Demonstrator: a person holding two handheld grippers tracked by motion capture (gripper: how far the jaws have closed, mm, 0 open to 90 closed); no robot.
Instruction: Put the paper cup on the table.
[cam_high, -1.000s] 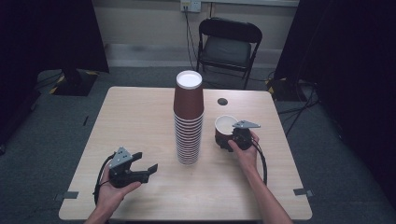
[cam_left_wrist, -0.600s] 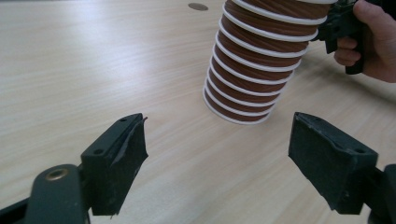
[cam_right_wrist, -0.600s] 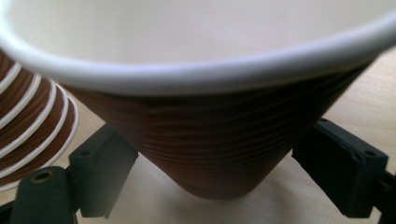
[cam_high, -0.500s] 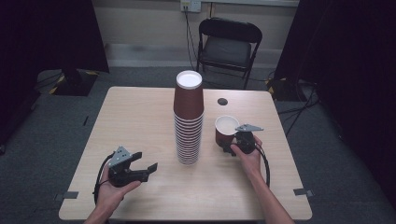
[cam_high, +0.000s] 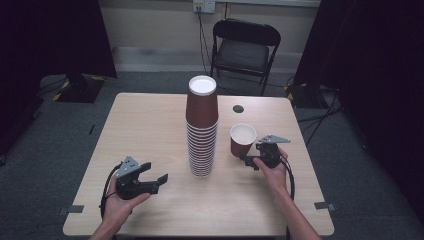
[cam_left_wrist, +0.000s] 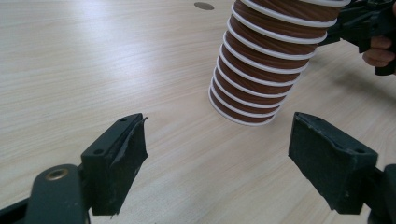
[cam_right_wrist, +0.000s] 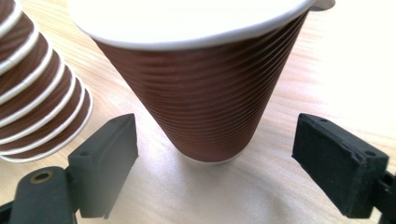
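At the centre of the high view, a tall stack of brown ribbed paper cups stands upside down on the light wood table, white rims banding its lower half. Just right of it a single brown cup stands upright, mouth open and white inside, on the tabletop.

I hold the right gripper at the lower right of that cup, its jaws spread. In the right gripper view the two black jaws flank the cup's base at the bottom of the frame, clear gaps on both sides, touching nothing; the stack's rims curve along the left edge. The cup sits flat on the wood, apart from the stack.

I rest the left gripper low at the lower left of the high view, well apart from the stack, its jaws spread wide and empty. In the left gripper view the bare table stretches ahead between the jaws, the stack rises in the upper right of the frame, and my right hand with its gripper shows at the far right edge.

A small dark round disc lies on the table above the single cup. A black folding chair stands beyond the table at the top centre of the frame.
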